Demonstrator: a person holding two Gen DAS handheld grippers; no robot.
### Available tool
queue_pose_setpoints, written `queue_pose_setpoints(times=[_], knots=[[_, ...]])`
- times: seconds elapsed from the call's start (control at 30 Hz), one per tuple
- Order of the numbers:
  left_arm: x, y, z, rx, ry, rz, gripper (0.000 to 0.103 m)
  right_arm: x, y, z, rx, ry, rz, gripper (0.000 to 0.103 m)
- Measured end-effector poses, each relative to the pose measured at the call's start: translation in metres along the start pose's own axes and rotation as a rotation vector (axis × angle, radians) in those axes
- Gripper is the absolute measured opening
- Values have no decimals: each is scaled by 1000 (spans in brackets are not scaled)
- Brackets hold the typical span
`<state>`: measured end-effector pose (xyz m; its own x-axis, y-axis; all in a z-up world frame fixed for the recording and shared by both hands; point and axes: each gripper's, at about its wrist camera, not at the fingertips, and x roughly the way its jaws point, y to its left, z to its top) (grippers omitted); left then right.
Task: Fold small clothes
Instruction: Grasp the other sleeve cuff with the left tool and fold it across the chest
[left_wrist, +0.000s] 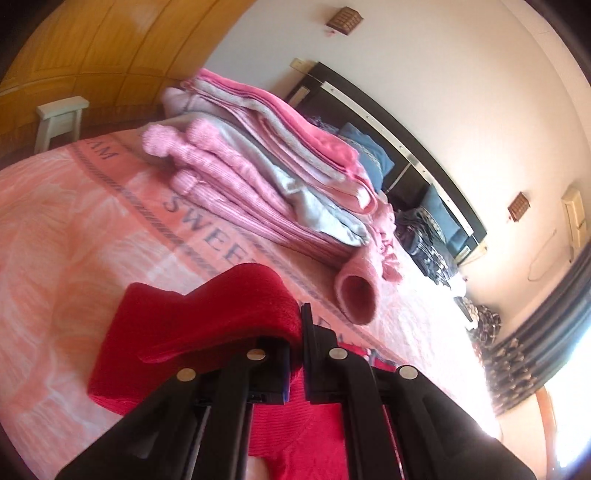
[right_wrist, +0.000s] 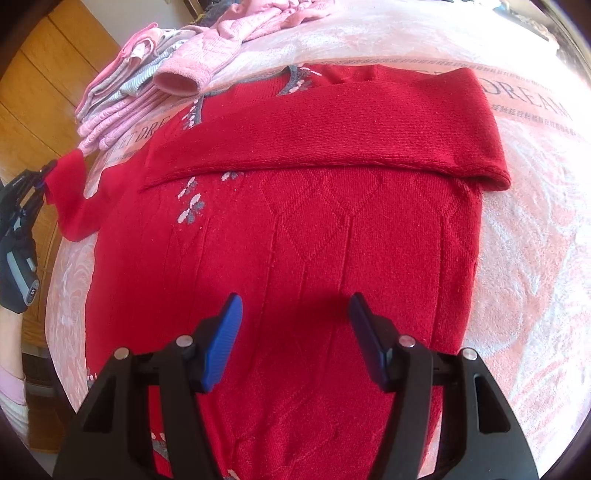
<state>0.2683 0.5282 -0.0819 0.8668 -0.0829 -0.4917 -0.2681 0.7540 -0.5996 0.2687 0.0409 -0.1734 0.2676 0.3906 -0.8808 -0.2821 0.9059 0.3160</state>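
Observation:
A red knitted sweater (right_wrist: 314, 240) with small grey and white flowers lies flat on the pink bedspread (right_wrist: 535, 229). One sleeve (right_wrist: 332, 136) is folded across its chest. The other sleeve (left_wrist: 199, 314) is lifted off the bed, pinched at its cuff by my left gripper (left_wrist: 297, 332), which is shut on it. In the right wrist view that same left gripper (right_wrist: 40, 177) shows at the far left holding the raised cuff (right_wrist: 70, 192). My right gripper (right_wrist: 295, 325) hovers open over the sweater's lower body, nothing between its blue pads (right_wrist: 221, 343).
A stack of folded pink and grey clothes (left_wrist: 266, 162) sits on the bed beyond the sweater, a pink sleeve opening (left_wrist: 356, 295) facing the camera. A dark headboard (left_wrist: 388, 122) and blue pillows are behind. A white stool (left_wrist: 61, 118) stands by the wooden wardrobe (left_wrist: 92, 44).

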Motion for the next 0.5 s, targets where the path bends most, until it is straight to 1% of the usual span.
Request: queue_pose_setpoints(times=[0.33,0.43,0.5], knots=[[52,-117,-66,94,132,-157,4,-8,-16,-10,10,-20,15,60],[63,-142,-86,120,158,-182,4,-9,-19,-12,17,-25,23,60],[72,-151,-97,125,179,-185,4,-10,-21,-13,22,-29,28,60]])
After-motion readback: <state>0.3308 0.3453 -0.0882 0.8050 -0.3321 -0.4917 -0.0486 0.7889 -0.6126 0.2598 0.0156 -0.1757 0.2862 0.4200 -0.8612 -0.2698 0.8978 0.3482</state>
